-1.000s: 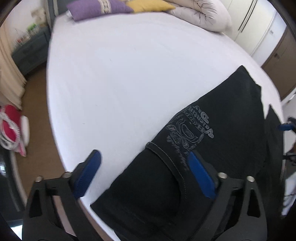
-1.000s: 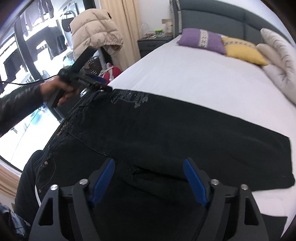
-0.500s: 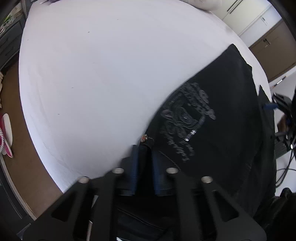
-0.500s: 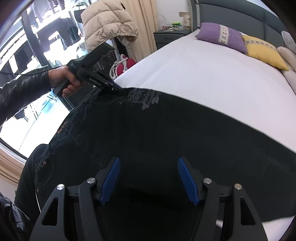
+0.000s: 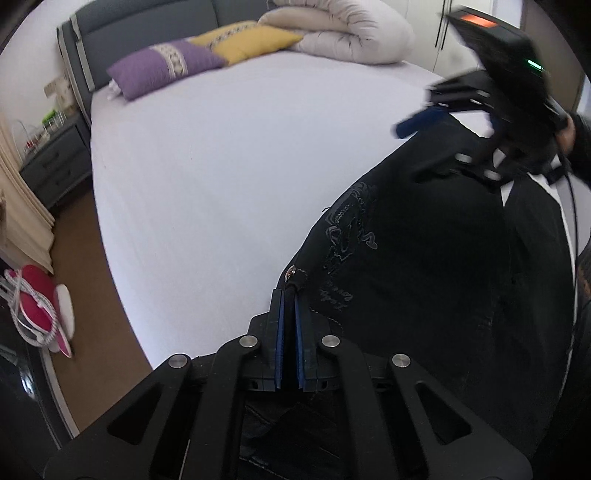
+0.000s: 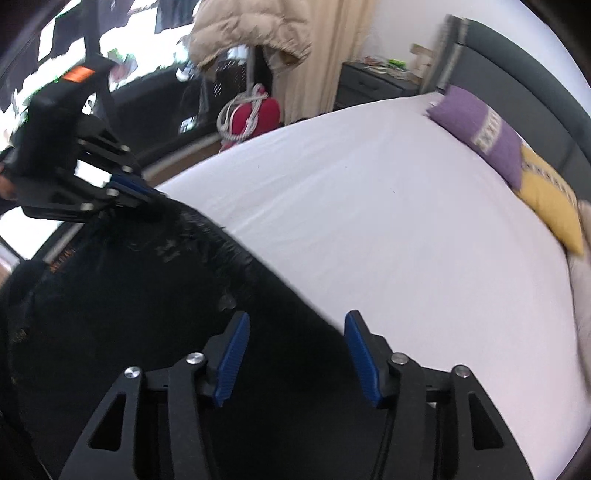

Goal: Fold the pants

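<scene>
Black pants with a grey printed design lie across the near part of a white bed. My left gripper is shut on the pants' waistband corner, just below a metal button. In the right wrist view the pants fill the lower left. My right gripper is open, its blue pads straddling the pants' far edge without gripping. The left gripper also shows in the right wrist view, and the right gripper in the left wrist view.
A purple pillow, a yellow pillow and a rolled white duvet lie at the headboard. A grey nightstand stands left of the bed. A red object lies on the brown floor.
My left gripper closed on the waistband corner and has lifted it, tilting up toward the headboard. My right gripper, still open, moved over to the pants' far edge.
</scene>
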Motion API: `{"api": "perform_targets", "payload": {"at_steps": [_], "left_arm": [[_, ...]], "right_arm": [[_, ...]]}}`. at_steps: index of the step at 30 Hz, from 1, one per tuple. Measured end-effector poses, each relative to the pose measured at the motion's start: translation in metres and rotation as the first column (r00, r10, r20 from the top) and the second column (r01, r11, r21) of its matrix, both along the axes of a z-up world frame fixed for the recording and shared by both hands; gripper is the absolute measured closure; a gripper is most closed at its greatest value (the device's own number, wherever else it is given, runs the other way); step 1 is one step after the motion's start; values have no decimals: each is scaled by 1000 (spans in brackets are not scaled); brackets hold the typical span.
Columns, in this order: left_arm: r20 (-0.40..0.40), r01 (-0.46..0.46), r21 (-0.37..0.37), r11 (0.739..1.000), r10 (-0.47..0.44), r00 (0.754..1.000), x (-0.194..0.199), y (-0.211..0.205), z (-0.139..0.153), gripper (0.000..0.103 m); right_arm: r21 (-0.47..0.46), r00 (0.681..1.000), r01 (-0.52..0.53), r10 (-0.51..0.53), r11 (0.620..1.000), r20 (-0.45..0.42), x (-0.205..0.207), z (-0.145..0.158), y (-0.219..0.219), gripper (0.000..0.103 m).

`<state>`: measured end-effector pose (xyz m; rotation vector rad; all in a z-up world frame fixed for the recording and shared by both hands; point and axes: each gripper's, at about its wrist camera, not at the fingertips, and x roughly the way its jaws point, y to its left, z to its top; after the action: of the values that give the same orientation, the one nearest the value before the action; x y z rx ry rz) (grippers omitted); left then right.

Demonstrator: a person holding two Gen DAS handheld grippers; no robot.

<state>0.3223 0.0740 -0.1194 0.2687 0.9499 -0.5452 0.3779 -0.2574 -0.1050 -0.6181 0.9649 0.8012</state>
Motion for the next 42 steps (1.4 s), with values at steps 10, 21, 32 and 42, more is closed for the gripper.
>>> {"api": "perform_targets", "payload": {"at_steps": [10, 21, 32, 42], "left_arm": [[16, -8, -37, 999, 8, 1000, -8, 31, 10, 101], [7, -36, -70, 997, 37, 999, -49, 27, 27, 101], [18, -56, -111, 992, 59, 998, -94, 14, 48, 101], [33, -58, -101, 993, 61, 998, -100, 13, 48, 101]], "right_arm": [[-166, 992, -40, 19, 985, -127, 41, -43, 16, 82], [64, 979, 73, -59, 995, -198, 20, -19, 15, 99], [111, 1000, -22, 22, 994, -3, -56, 16, 34, 78], [-156, 990, -140, 141, 978, -8, -18, -1, 19, 44]]}}
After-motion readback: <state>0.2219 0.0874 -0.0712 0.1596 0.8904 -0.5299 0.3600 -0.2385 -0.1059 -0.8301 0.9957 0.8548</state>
